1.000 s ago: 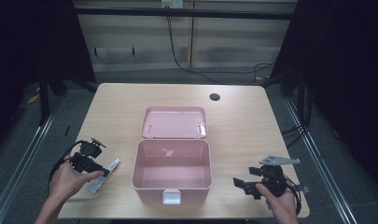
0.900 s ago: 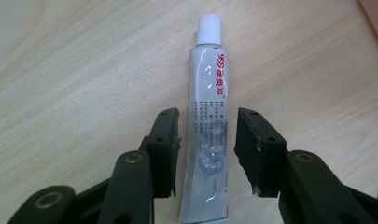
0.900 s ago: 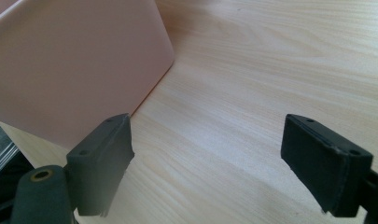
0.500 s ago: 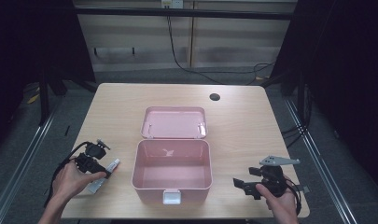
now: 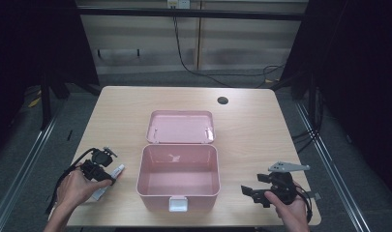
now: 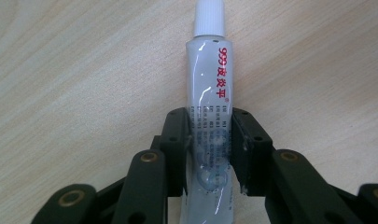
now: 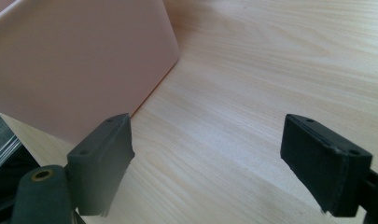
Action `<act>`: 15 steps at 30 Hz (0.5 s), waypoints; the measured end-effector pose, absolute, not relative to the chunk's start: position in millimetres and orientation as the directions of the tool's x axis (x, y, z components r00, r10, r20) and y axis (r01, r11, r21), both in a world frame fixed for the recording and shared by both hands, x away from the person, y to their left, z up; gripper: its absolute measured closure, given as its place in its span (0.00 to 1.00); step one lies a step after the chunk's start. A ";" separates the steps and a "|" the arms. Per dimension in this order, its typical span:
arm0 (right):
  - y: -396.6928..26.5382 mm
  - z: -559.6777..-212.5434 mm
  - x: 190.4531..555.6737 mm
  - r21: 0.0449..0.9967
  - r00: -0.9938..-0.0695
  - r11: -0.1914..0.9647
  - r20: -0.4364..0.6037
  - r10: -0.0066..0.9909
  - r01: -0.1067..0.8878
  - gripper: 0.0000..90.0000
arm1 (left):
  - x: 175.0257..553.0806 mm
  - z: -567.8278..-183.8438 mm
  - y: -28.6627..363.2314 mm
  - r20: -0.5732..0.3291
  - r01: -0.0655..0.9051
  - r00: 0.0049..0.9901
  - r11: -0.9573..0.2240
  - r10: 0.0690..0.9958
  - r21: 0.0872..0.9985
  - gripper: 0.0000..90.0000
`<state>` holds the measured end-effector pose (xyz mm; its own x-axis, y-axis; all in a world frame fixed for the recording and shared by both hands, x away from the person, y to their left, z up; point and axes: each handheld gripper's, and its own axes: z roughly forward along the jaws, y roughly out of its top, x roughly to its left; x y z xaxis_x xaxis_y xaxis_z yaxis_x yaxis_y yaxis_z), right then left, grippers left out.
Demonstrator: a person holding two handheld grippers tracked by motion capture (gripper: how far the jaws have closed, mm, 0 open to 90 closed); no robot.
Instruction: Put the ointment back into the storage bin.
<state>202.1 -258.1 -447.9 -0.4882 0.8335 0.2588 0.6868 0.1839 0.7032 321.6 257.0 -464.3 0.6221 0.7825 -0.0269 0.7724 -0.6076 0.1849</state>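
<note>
Ointment tube (image 6: 209,116) lies pinched in left claw (image 6: 210,140), apparently just beside open pink box (image 5: 179,181).

A small white tube (image 6: 210,121) with a white ribbed cap lies flat on the tabletop (image 6: 74,74). It has red letters down its side, and its cap points to the top of the left gripper view. In the high view it lies at the lower left (image 5: 109,179), just left of the pink box (image 5: 178,181).
</note>
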 end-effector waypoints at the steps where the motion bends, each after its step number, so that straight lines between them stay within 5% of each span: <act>1: -258.1 -447.9 202.1 0.703 -0.488 0.184 0.259 0.833 0.687 0.18 | 321.6 -464.3 257.0 -0.027 0.772 0.622 -0.608 0.783 0.185 0.76; 15: -258.8 -448.0 202.9 0.699 -0.482 0.180 0.262 0.836 0.692 0.18 | 326.4 -462.4 264.5 -0.087 0.786 0.610 -0.586 0.788 0.198 0.79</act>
<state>202.9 -258.8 -448.0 -0.4821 0.8361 0.2619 0.6919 0.1799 0.6993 326.4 264.5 -462.4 0.6097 0.7878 -0.0874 0.7857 -0.5860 0.1981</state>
